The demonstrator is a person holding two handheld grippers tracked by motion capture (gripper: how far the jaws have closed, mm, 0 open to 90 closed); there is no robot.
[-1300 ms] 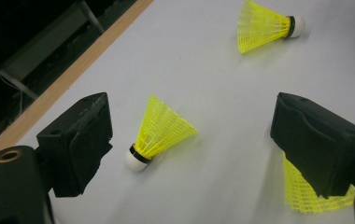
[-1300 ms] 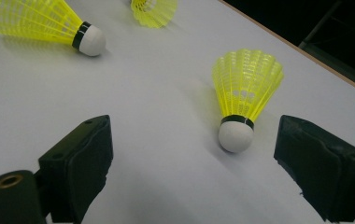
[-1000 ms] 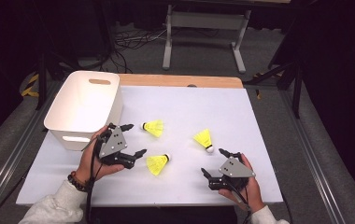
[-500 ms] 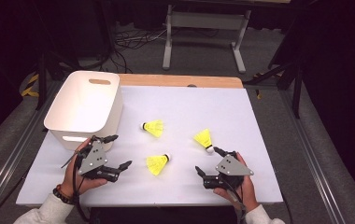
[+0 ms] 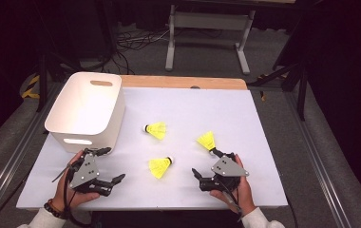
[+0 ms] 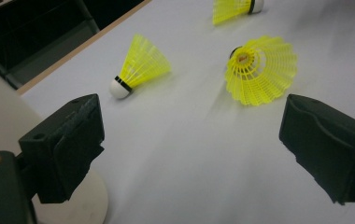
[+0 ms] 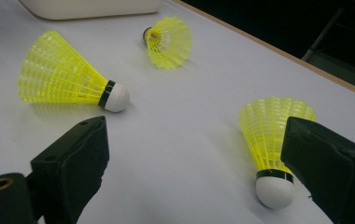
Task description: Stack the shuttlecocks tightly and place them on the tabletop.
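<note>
Three yellow shuttlecocks with white cork tips and black bands lie on the white desk (image 5: 264, 118). The near shuttlecock (image 5: 160, 167) rests on its side between both claws; the far shuttlecock (image 5: 156, 129) lies beside the white bin (image 5: 117, 118); the right shuttlecock (image 5: 207, 141) lies just beyond the right claw (image 5: 208, 164). The left claw (image 5: 106, 165) has just been opening and holds nothing; the right claw's jaws stand apart, empty. In the right claw's view one jaw hides part of the right shuttlecock.

each black gripper (image 5: 103, 167) carries a grey three-cornered plate (and a trailing black cable); pale sleeves.
</note>
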